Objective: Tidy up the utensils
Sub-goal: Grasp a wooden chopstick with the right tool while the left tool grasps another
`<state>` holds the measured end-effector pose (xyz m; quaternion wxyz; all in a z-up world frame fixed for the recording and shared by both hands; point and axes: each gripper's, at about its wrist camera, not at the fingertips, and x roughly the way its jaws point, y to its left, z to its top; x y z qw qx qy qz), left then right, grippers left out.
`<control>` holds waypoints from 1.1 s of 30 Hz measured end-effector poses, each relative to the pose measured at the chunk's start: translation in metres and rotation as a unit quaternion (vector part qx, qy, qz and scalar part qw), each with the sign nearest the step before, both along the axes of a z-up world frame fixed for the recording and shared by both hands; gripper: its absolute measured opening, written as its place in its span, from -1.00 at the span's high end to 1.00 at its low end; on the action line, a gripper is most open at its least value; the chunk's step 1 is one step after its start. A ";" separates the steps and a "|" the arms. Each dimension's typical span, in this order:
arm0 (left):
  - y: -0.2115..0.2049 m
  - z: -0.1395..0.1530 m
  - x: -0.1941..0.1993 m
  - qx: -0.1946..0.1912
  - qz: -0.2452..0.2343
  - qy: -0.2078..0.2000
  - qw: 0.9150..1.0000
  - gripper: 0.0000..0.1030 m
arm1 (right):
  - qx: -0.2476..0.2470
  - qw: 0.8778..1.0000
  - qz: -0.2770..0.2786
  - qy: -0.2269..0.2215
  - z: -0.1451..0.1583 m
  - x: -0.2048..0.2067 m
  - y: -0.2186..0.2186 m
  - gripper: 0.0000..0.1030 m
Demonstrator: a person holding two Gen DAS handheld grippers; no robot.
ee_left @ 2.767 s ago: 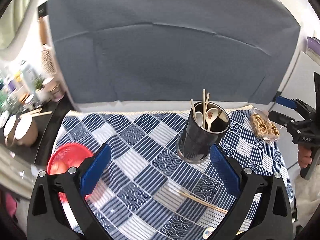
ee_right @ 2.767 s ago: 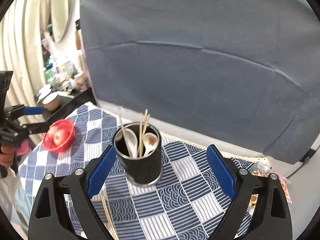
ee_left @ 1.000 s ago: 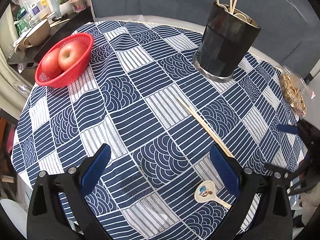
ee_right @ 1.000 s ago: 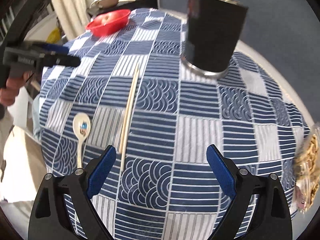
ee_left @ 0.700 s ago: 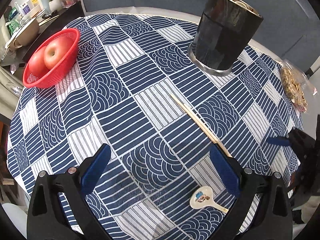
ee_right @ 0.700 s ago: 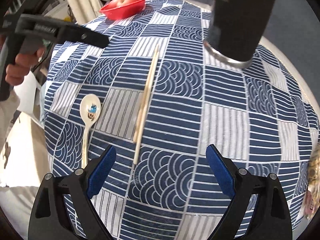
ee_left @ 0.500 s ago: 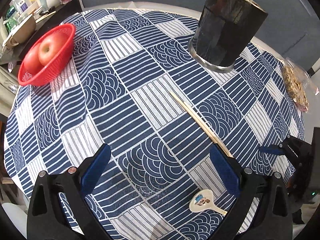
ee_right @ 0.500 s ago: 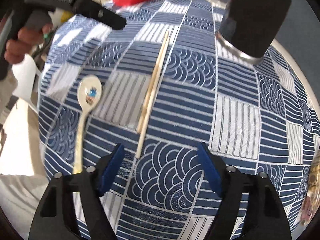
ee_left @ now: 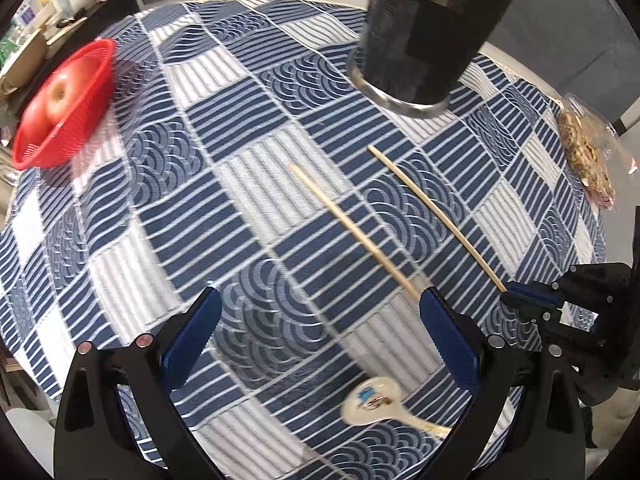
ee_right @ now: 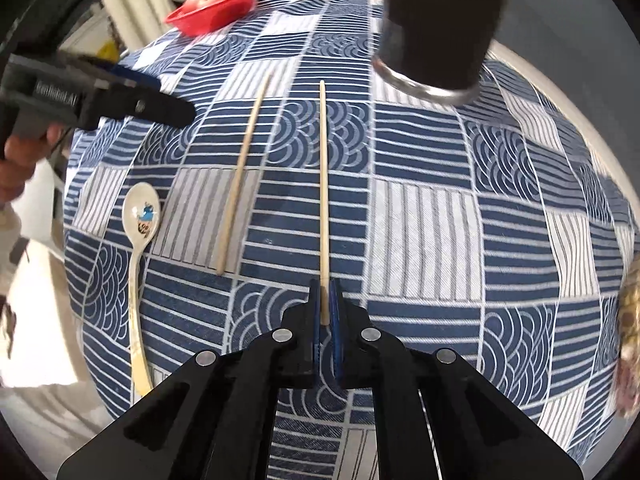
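Blue-and-white patterned tablecloth (ee_right: 420,208) is seen under all items. One chopstick (ee_right: 323,200) is clamped at its near end by the right gripper (ee_right: 325,304) (jaws together). A second chopstick (ee_right: 244,176) and a ceramic spoon (ee_right: 140,216) lie beside it. The left gripper (ee_left: 320,332) is held wide apart, empty. A black utensil holder (ee_left: 424,36) stands beyond.

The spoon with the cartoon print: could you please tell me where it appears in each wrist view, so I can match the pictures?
Left wrist view: the spoon lies near the bottom edge, right of centre, bowl pointing left.
Right wrist view: the spoon lies at the left, bowl up, handle running down, left of the loose chopstick.
Shared landmark: the black utensil holder stands at the top of both.
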<state>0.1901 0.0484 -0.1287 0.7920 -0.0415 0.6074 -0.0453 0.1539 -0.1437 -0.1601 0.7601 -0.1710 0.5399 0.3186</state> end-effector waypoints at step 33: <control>-0.005 -0.029 0.033 -0.012 0.100 0.085 0.991 0.86 | 0.071 0.980 -0.164 0.091 0.025 0.037 -0.085 0.91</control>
